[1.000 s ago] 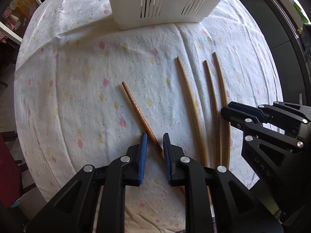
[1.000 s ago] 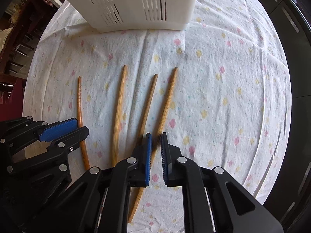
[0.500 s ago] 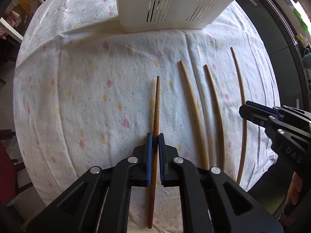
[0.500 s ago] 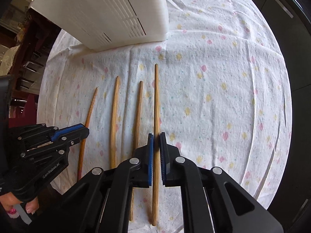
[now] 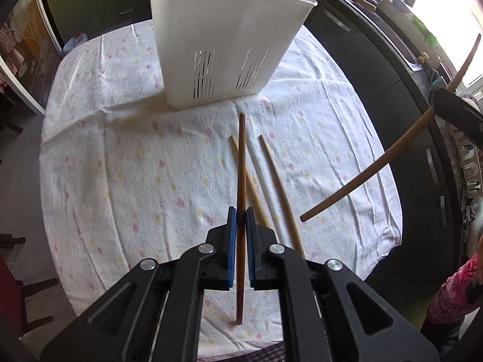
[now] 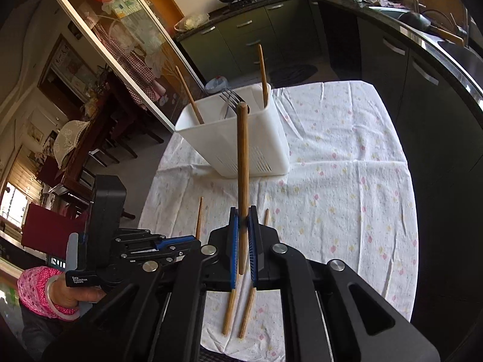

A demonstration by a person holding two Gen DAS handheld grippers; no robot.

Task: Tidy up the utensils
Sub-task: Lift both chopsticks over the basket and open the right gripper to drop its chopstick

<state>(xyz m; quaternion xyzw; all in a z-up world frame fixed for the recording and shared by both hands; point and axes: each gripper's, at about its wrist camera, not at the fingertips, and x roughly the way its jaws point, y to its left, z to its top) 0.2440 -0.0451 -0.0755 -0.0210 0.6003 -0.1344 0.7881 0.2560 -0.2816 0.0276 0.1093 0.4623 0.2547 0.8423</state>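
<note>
While clamped, each hand-held gripper (image 5: 238, 221): chopstick (image 5: 241, 163).

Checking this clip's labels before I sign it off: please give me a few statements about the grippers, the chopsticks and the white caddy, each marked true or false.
1. The left gripper is shut on a dark chopstick. True.
2. The right gripper is open and holds nothing. False: it is shut on a light chopstick.
3. Two chopsticks lie on the tablecloth. True.
4. The white caddy lies tipped on its side. False: it stands upright on the cloth.
5. The caddy has nothing in it. False: two chopsticks and a fork stick up from it.
</note>
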